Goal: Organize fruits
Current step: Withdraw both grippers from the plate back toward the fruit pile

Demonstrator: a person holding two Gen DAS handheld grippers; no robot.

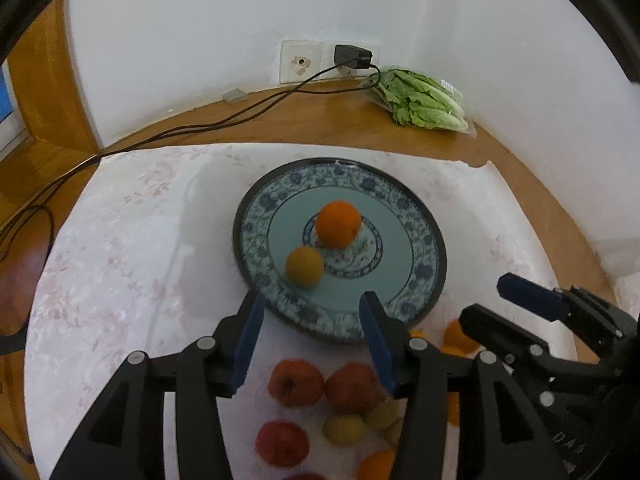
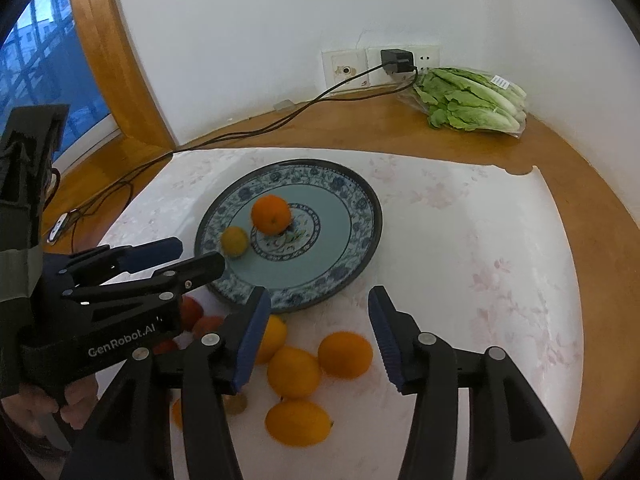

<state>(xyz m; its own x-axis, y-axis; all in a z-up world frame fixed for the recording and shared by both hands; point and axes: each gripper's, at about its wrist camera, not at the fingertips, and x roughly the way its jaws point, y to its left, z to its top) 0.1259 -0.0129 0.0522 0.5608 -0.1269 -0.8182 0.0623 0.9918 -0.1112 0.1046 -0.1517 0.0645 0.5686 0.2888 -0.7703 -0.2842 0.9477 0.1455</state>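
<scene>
Both my claws empty, jaws apart: left claw [image 1: 312, 308], right claw [image 2: 316, 304]. Plate [image 1: 424, 256] just ahead holds orange [image 1: 338, 224] and small yellow fruit [image 1: 305, 266]. Loose oranges [image 2: 294, 372] under right claw, red fruits [image 1: 296, 382] under left. Next: drop straight over one fruit, close gently.

Bare right half of plate [image 2: 352, 216]; orange [image 2: 271, 214] and yellow fruit [image 2: 235, 242] crowding left.
</scene>
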